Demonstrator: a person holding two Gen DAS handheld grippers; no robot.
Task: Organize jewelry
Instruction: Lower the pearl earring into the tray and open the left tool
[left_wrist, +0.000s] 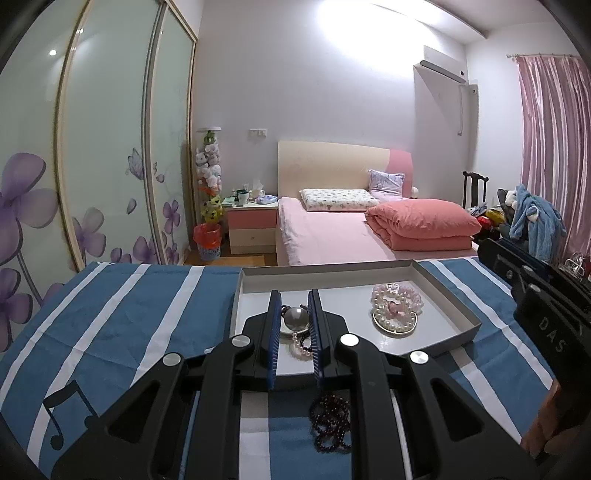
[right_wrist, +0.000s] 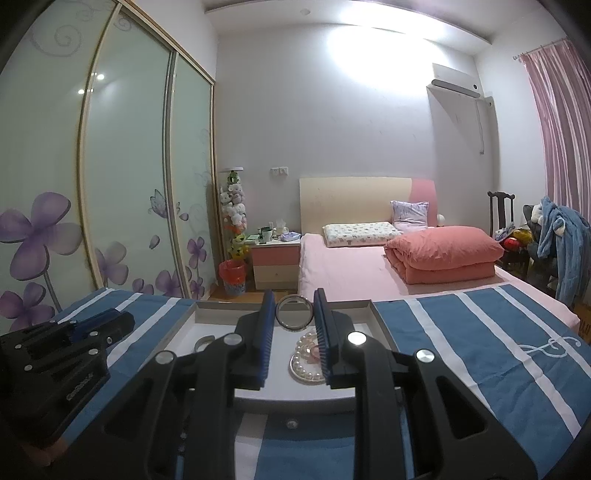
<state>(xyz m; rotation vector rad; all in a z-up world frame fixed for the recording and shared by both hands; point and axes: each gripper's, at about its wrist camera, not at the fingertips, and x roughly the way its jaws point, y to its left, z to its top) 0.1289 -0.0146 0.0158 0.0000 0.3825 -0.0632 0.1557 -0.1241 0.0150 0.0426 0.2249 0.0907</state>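
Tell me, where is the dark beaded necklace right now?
In the left wrist view, the dark beaded necklace lies on the blue striped cloth, just outside the tray's near edge.

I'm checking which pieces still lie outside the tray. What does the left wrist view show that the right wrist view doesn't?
Only the left wrist view shows a dark beaded strand lying on the striped cloth outside the tray, and a large grey pearl between the left gripper fingers. Only the right wrist view shows a round ring-shaped piece between the right gripper fingers. Both show the pearl bracelet pile in the tray.
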